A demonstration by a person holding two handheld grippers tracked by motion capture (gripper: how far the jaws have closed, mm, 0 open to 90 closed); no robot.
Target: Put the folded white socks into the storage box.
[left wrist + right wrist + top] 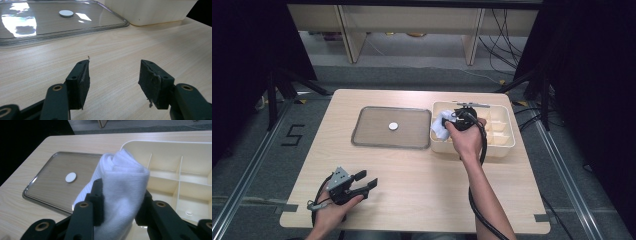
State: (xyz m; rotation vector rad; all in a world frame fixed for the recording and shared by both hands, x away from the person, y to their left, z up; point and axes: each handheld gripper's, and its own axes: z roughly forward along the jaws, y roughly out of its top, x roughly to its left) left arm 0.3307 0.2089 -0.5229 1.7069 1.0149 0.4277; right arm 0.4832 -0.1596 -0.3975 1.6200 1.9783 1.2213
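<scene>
My right gripper (120, 202) is clamping a rolled white cloth (122, 182), hiding its pads; my left gripper (113, 82) is resting open, perhaps touching the tabletop (125, 42).

On the bench (412, 180), the metal tray (362, 132) lies just toward 11 o'clock of centre, a small white disc (393, 126) resting at its middle. Touching its 3 o'clock edge sits the cream divided box (504, 142). Over the box's 9 o'clock end the right gripper (451, 122) grips a white cloth (440, 127). At 7 o'clock, the left gripper (367, 181) rests with jaws apart.
</scene>
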